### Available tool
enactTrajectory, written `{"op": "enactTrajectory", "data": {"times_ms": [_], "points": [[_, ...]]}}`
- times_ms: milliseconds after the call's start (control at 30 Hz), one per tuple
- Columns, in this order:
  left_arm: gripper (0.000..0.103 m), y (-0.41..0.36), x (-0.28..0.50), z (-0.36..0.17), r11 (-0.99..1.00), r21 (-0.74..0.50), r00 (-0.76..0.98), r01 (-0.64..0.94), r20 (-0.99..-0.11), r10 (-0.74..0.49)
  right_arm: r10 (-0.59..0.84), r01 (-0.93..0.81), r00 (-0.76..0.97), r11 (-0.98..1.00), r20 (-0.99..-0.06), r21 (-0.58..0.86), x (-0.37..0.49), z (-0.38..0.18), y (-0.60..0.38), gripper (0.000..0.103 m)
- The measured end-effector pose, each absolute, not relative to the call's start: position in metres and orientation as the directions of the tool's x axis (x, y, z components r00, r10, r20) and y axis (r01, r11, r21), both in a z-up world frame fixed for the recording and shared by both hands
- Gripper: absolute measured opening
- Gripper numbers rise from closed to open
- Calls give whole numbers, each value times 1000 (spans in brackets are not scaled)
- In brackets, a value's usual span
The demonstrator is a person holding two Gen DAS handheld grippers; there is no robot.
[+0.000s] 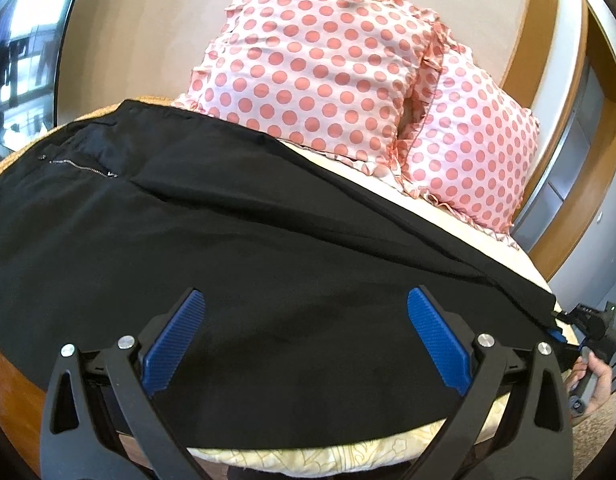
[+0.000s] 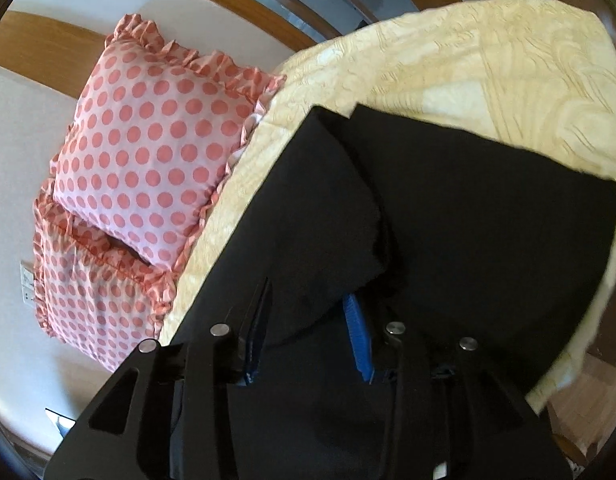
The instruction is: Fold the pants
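Left gripper (image 1: 306, 336): we are holding it over the near edge of the pants, its blue pads spread wide apart with nothing between them.
Right gripper (image 2: 308, 332): we are seeing its fingers set apart, with a fold of black cloth lying between them; whether they are pinching it we cannot tell.
Pants (image 1: 228, 240): black, lying spread across the bed straight ahead of the left gripper, zipper (image 1: 80, 166) ahead to its left; the leg ends are lying ahead of the right gripper.
Bedspread (image 2: 448, 60): pale yellow, showing beyond the pants.
Pillows (image 1: 320, 60): two pink polka-dot ones, farther off, past the pants.
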State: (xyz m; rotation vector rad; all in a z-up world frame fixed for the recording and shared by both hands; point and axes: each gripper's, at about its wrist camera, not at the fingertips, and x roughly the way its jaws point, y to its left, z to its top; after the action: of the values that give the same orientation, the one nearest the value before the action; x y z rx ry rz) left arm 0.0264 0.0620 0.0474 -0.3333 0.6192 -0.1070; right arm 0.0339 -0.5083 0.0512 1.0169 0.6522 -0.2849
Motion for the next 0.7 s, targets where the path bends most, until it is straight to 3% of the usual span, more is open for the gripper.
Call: {"op": "enactTrajectory", "data": {"times_ms": [33, 67, 100, 333, 400, 633, 700], "points": [[101, 64, 29, 48, 940, -340, 807, -7, -557, -196, 72, 501, 783, 514, -618, 696, 38, 50, -510, 31], [101, 66, 33, 50, 940, -341, 804, -15, -563, -191, 82, 485, 792, 517, -605, 705, 42, 48, -512, 13], [101, 70, 39, 53, 942, -336, 801, -30, -571, -178, 102, 458, 806, 515, -583, 725, 47, 46, -516, 5], [98, 103, 91, 88, 951, -294, 803, -95, -587, -102, 67, 264, 930, 563, -362, 783, 11, 80, -526, 3], [97, 117, 123, 95, 939, -324, 783, -111, -611, -118, 53, 257, 935, 583, -351, 771, 3, 86, -527, 3], [69, 142, 243, 74, 893, -374, 647, -252, -751, -132, 68, 259, 929, 583, -363, 770, 4, 81, -531, 3], [66, 148, 276, 62, 876, -376, 606, -301, -785, -129, 73, 254, 929, 588, -363, 768, 4, 81, -531, 3]]}}
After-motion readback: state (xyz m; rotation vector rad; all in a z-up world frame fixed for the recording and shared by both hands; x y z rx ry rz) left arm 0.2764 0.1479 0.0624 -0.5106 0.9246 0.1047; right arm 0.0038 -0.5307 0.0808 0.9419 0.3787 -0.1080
